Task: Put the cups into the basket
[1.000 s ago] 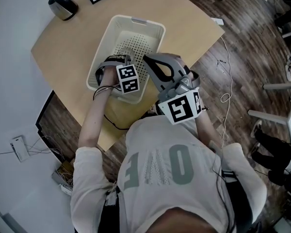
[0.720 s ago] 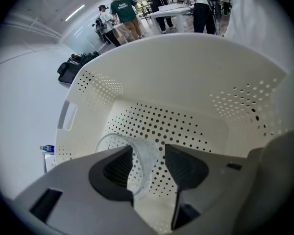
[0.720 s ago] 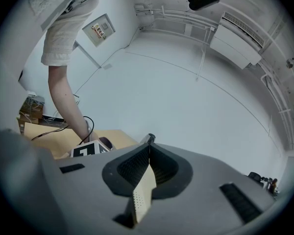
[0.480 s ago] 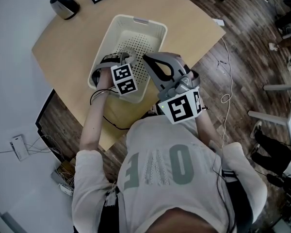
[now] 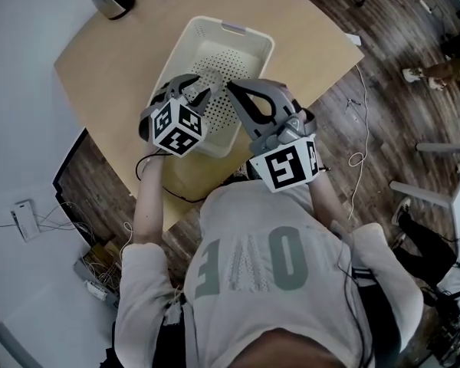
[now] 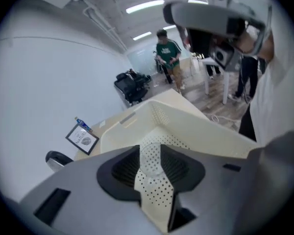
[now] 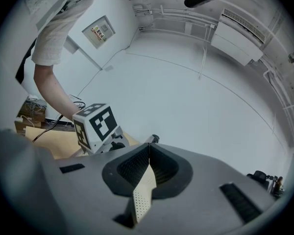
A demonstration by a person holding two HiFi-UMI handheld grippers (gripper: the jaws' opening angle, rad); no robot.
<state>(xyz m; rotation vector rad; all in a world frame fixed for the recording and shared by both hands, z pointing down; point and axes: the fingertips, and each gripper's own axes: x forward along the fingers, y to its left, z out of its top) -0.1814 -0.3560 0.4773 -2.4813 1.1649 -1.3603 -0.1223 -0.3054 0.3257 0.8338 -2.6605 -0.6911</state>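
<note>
Clear cup point(image 6: 151, 159) is being seen loose on the perforated floor of the basket point(image 5: 254, 38), upper centre of the head view. The left gripper point(image 5: 202, 90) is being held above it, released, jaws just narrowed, nothing between them. The right gripper point(image 7: 149, 146) is being held clenched, empty. A careless dip could knock the cup over.

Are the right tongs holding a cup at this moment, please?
No, the right tongs are closed tip to tip, with nothing gripped between them.
</note>
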